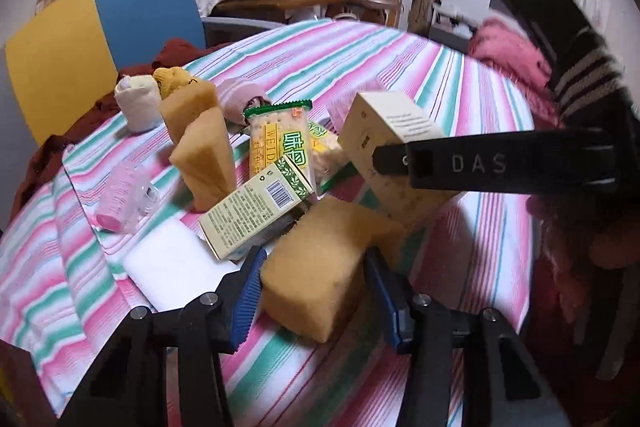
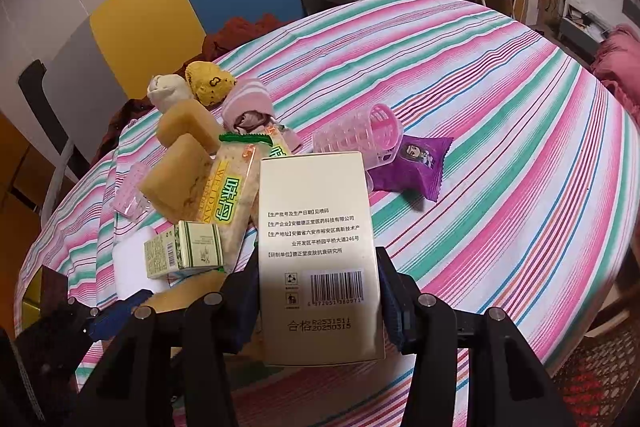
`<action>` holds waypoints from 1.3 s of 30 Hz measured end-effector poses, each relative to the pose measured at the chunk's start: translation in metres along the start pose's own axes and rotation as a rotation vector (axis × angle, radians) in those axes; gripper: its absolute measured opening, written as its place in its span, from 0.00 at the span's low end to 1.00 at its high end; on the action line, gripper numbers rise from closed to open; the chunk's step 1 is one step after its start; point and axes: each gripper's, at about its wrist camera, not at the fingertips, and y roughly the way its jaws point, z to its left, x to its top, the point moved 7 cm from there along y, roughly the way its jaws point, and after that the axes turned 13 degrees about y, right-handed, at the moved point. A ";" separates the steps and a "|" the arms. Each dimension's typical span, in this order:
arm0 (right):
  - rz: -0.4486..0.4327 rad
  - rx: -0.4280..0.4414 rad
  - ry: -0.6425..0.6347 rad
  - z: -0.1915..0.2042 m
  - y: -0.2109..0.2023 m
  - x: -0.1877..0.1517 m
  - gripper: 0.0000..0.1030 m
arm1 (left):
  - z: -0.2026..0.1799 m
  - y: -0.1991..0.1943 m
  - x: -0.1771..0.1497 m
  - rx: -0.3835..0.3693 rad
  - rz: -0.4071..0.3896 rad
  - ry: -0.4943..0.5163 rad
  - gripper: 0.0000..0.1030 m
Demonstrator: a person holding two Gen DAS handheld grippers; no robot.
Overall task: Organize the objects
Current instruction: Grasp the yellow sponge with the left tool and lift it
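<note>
Gripped between left tool (image 1: 312, 291) pads: soft, light sponge (image 1: 324, 267), compressible; hold mid-body. Clamped in right tool (image 2: 320, 291): stiff, crushable carton (image 2: 316, 251), held across lower sides.

A round table under a pink, green and white striped cloth (image 2: 500, 131) carries a crowd at its left side: tan sponges (image 2: 178, 179), rolled socks (image 2: 168, 89), a cracker packet (image 2: 236, 195), a small green box (image 2: 188, 251), a pink hair roller (image 2: 360, 135), a purple sachet (image 2: 416, 163), a white pad (image 1: 176, 263)
</note>
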 end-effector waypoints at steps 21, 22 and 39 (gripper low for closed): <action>-0.033 0.013 -0.026 0.007 -0.005 0.001 0.50 | -0.006 -0.018 -0.020 0.012 -0.019 -0.011 0.37; -0.037 0.016 -0.028 0.008 -0.006 0.001 0.50 | -0.004 -0.020 -0.021 0.007 -0.025 -0.026 0.36; -0.101 0.047 -0.118 0.028 -0.021 -0.003 0.50 | 0.016 -0.080 -0.062 -0.023 -0.145 -0.258 0.33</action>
